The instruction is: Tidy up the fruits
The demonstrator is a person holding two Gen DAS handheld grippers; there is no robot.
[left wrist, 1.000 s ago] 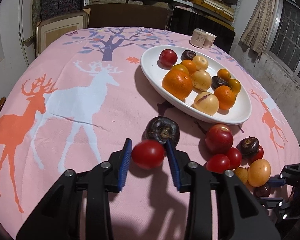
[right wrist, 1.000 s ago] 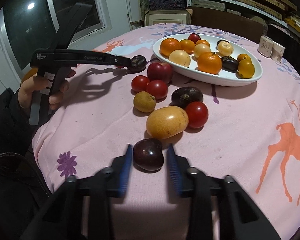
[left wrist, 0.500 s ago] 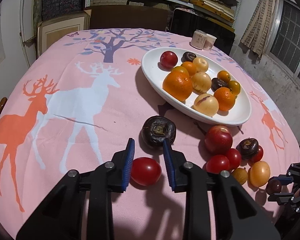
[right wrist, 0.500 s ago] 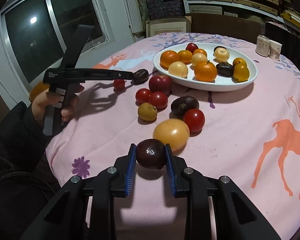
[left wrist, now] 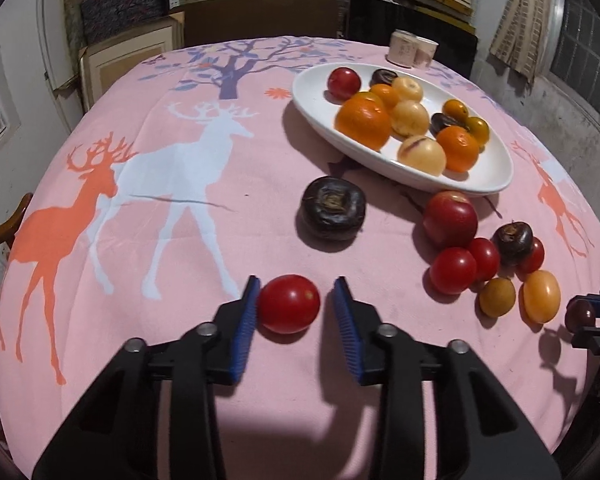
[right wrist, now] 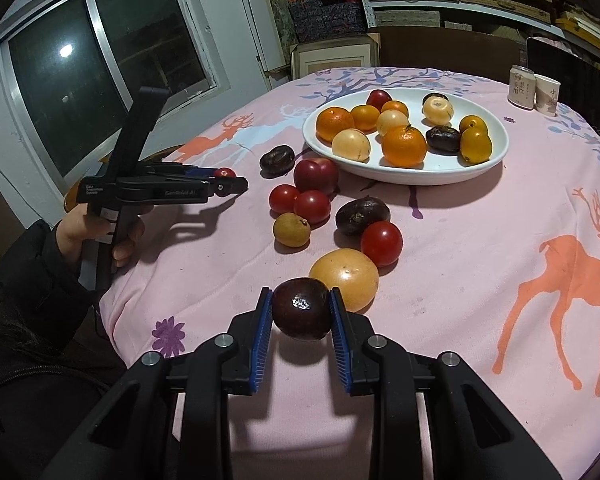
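Note:
My left gripper (left wrist: 296, 310) is open around a red tomato (left wrist: 289, 303) that rests on the pink cloth; its left pad touches the fruit, its right pad stands apart. My right gripper (right wrist: 300, 314) is shut on a dark plum (right wrist: 301, 309) and holds it above the cloth. A white oval plate (left wrist: 496, 160) holds oranges, pale round fruits, a red plum and dark fruits. Loose fruit lies in front of the plate: a dark round fruit (left wrist: 333, 208), a red apple (left wrist: 450, 220), tomatoes and a yellow fruit (right wrist: 345, 278). The left gripper shows in the right wrist view (right wrist: 230, 184).
Two paper cups (right wrist: 534, 90) stand at the table's far side behind the plate. The table edge drops away close to both grippers. A wooden chair (left wrist: 4, 228) sits at the left, shelves and boxes behind.
The left gripper has set the tomato on the cloth and opened its jaws. The right gripper closed on the dark plum and lifted it off the cloth.

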